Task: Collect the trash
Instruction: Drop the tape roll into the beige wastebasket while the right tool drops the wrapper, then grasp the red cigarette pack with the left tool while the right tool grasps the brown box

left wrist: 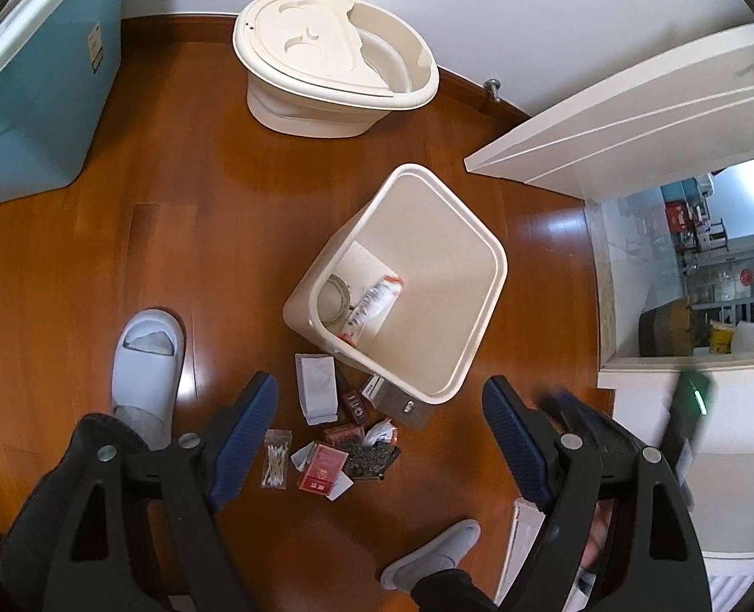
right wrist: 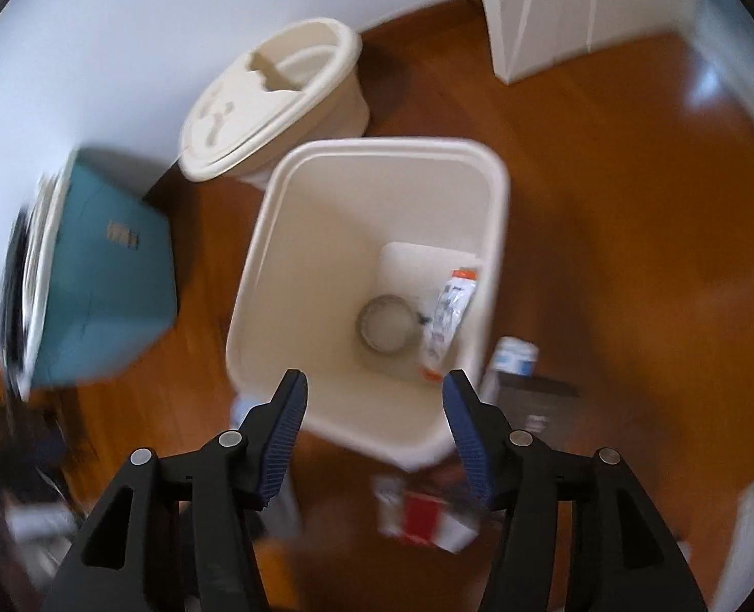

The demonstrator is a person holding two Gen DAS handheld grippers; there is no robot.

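Observation:
A cream square trash bin [left wrist: 479, 234] stands on the wooden floor; it also shows in the right wrist view [right wrist: 270, 265]. Inside lie a tape roll [right wrist: 388, 324] and a white-orange wrapper [right wrist: 446, 316]. Trash lies on the floor in front of the bin: a white pouch [left wrist: 317, 387], a bag of cotton swabs [left wrist: 276, 459], a red packet [left wrist: 322, 468], a dark metallic scrap [left wrist: 372, 456]. My left gripper [left wrist: 379, 408] is open and empty above this pile. My right gripper [right wrist: 374, 398] is open and empty over the bin's near rim; the view is blurred.
A cream oval tub with a lid [left wrist: 326, 56] stands by the wall. A teal storage box [left wrist: 35, 92] is at the left. A white door [left wrist: 632, 107] is at the right. My slippered feet [left wrist: 145, 372] stand near the pile.

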